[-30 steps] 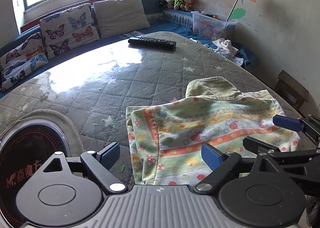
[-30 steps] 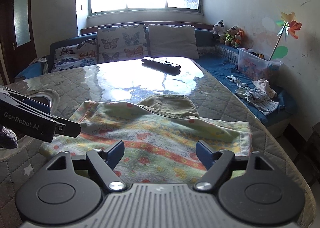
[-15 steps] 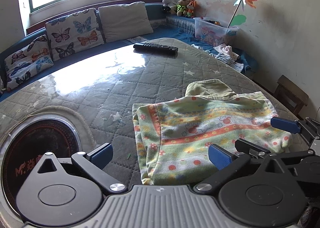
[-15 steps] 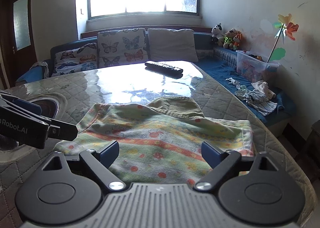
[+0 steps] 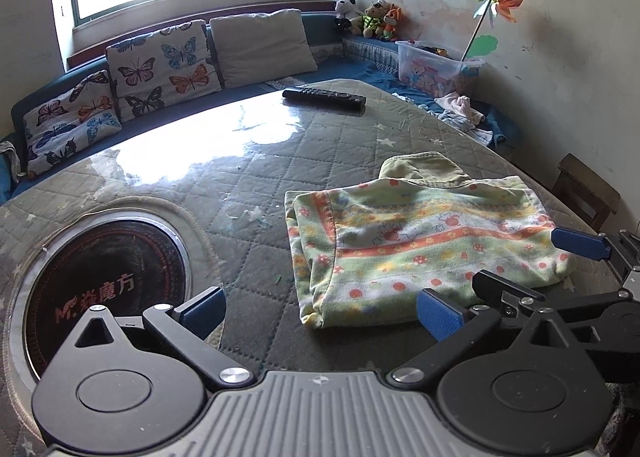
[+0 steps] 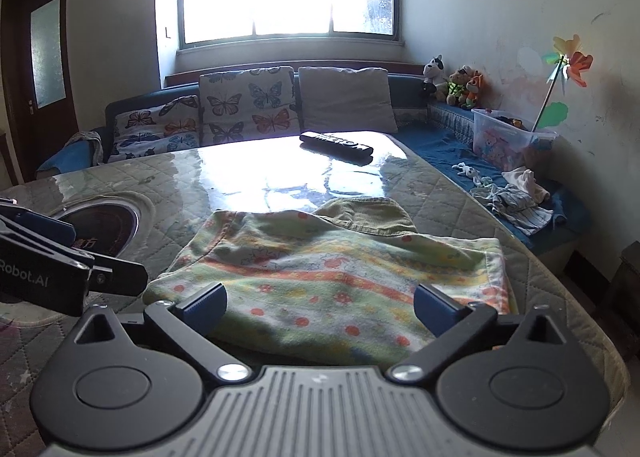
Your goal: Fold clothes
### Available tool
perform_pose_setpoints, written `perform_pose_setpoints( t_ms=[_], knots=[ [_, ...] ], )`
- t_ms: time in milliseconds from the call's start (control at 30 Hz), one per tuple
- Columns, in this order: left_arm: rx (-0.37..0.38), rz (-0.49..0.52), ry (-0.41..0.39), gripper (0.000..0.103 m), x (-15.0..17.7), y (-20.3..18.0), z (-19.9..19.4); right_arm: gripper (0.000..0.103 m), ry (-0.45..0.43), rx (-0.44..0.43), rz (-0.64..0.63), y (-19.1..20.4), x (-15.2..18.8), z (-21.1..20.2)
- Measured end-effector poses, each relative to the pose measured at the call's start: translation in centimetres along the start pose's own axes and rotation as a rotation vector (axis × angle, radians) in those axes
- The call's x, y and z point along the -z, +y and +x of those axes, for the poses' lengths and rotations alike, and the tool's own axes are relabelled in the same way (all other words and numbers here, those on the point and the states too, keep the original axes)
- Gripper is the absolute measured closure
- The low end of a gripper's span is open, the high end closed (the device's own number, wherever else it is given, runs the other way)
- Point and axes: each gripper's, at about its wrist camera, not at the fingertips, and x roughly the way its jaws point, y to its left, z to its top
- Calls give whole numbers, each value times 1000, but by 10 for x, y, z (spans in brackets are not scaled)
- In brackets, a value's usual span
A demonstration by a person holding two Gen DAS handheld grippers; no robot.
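Folded floral garment [image 5: 420, 241] lies on tabletop [image 5: 280, 161], ahead of left tool [image 5: 320, 311] and right tool [image 6: 320, 307]. Both tools spread wide, empty.

Soft fleecy cloth garment [image 5: 420, 245] on quilted tablecloth [image 5: 280, 161] (glossy clear cover)

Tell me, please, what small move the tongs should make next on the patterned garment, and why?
Probably lower the right tongs onto the near edge of the patterned garment and close there. Both tongs are open and empty, the left tongs sit off its left edge, and the garment lies folded with an olive garment poking out behind.
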Motion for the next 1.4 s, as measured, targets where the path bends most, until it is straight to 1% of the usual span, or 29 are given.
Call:
perform_pose_setpoints(
  t_ms=[300, 500, 733, 1100, 1400],
  knots=[
    [-36, 18, -34, 0, 16, 2, -24, 0, 5, 1, -4, 13, 10, -12],
    [-44, 24, -60, 0, 32, 5, -41, 0, 10, 8, -2, 24, 19, -22],
    [-77, 51, -94, 0, 53, 7, -56, 0, 19, 21, -8, 36, 31, -30],
    [-84, 25, -96, 0, 75, 14, -65, 0, 23, 41, -36, 51, 43, -39],
    [-89, 25, -105, 0, 85, 15, -74, 0, 21, 43, -22, 53, 48, -46]
  ],
)
